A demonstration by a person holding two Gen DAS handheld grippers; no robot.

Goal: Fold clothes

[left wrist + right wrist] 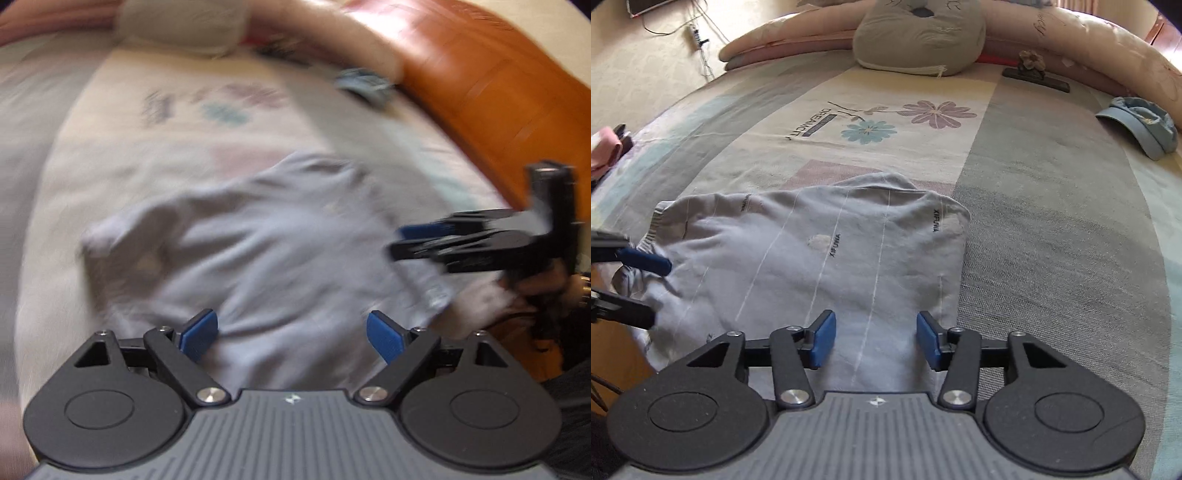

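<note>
The grey garment [820,266] lay crumpled on the near part of the bed [1052,229], partly folded, its thin white stripes and long axis running away from the right gripper [876,341] toward the pillows. Its far edge stopped short of the printed flowers [905,118], leaving a broad bare stretch of bedspread beyond and to its right. Only the right wrist view was sharp: it showed a grey cushion [919,37] at the head and a blue cap [1141,125] well apart near the right edge. The blurred left wrist view alone showed the orange wooden bed frame [498,92] along that side. The right gripper stood over the garment's near edge, pads apart and pressing nothing. The left gripper [291,338] hovered over the cloth, jaws wide, empty.
</note>
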